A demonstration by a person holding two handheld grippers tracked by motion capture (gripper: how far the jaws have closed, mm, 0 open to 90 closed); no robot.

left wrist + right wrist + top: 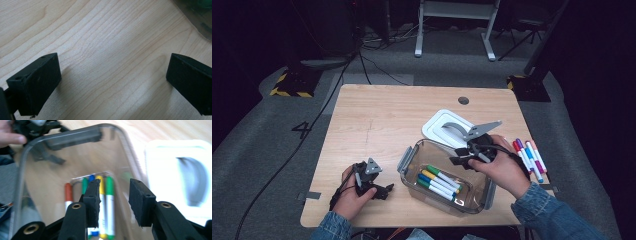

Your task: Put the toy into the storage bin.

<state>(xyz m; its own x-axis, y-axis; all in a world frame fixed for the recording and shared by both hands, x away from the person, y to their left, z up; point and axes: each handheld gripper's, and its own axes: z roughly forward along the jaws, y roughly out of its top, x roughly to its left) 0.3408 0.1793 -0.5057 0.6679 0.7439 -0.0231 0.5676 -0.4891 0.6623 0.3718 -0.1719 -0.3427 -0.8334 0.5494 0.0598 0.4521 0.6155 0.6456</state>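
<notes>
Markers in box (439,181): four counted in the high view, lying flat side by side on the floor of the clear box, caps green, yellow, blue and green; long axes parallel, running from upper left to lower right in that view, caps toward the upper left.
Same markers, right gripper view (106,202): five caps counted through the box mouth, orange-red, green, blue, yellow, green; the orange-red one seen here alone.
Clear box (412,159): open-topped, with grey side latches, near the front edge of the table, between the two hands.
Right gripper (464,155): held above the box's far right corner; jaws apart in its own view (113,200), nothing between the pads, box interior visible through the gap.
Loose markers (528,156): four, on the table just right of the right hand, lying parallel.
Lid (444,126): one, white with a grey handle, flat on the table behind the box.
Left gripper (379,190): low at the table, left of the box; jaws spread wide in its own view (112,82), bare wood between them.
Table (382,115): light wood.
</notes>
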